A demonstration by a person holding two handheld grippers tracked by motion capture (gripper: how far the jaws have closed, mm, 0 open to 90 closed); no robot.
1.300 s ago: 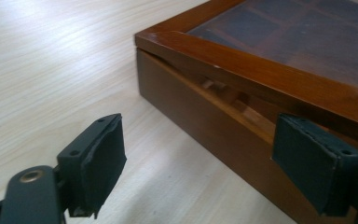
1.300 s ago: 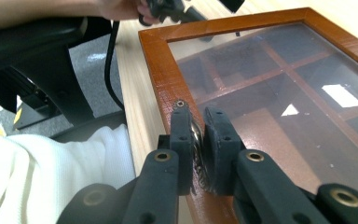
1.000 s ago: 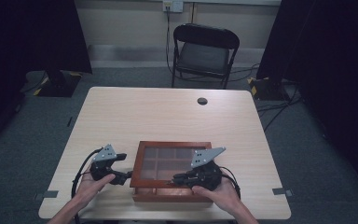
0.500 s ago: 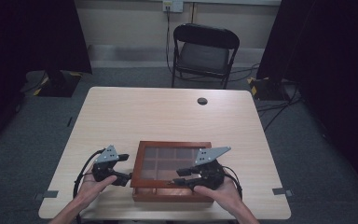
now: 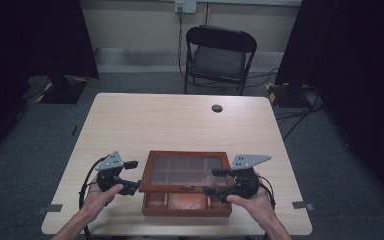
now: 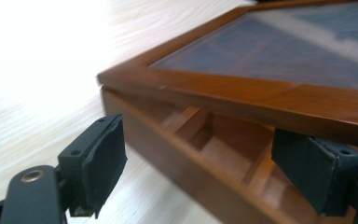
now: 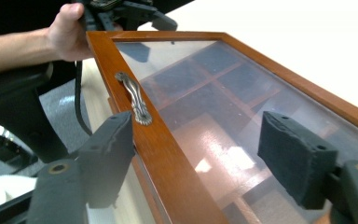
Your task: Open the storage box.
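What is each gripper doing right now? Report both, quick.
Left gripper: open, jaws astride the corner of the wooden box, under its raised glass lid.
Right gripper: open, jaws straddling the lid's front frame, gripping nothing.

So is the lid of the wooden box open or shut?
Partly open. The glass lid is lifted off the box; the left gripper view shows a gap with compartments underneath.

Dim room, overexposed tabletop glare

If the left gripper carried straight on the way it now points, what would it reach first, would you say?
Probably the raised lid's wooden frame of the wooden box: the left gripper is open astride that corner, though depth is unclear.
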